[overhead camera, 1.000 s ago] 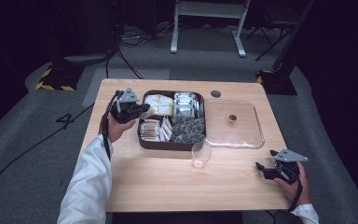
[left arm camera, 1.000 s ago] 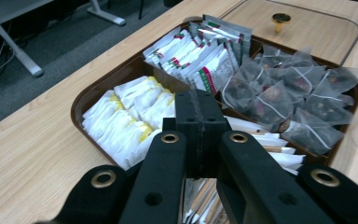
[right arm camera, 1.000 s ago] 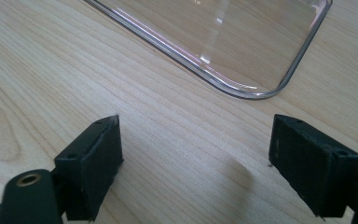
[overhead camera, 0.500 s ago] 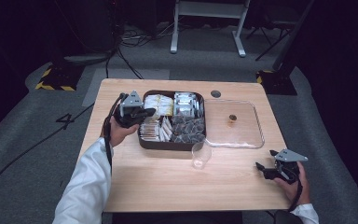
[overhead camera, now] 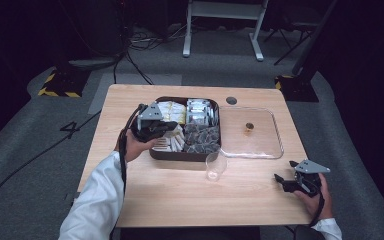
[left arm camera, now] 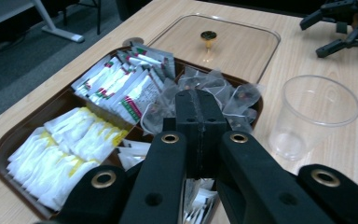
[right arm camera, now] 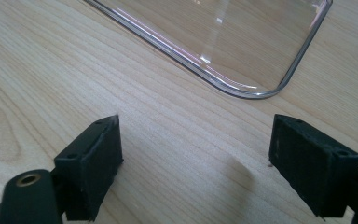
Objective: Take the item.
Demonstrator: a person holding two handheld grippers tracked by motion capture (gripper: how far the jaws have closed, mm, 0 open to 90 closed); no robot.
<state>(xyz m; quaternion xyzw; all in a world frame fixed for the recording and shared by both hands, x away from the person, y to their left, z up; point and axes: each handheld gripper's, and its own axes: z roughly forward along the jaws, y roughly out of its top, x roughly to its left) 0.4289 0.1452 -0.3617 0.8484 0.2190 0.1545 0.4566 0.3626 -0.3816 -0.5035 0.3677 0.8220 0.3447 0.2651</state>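
The person is wearing a long white sleeve (overhead camera: 97,197) on the left arm, and a white cuff (overhead camera: 328,227) is showing at the right wrist. Each black tool, the left tool (overhead camera: 169,127) and the right tool (overhead camera: 279,181), is carrying a grey three-cornered plate on top. A black cable is trailing from the left one. Brass-ringed holes are dotting the black arms; the blocky pads (right arm camera: 94,154) are looking matte, perhaps rubber.

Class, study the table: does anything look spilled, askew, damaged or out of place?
Nothing stands out. The packets sit sorted in the tray, its clear lid lies flat beside it, and the plastic cup stands upright.
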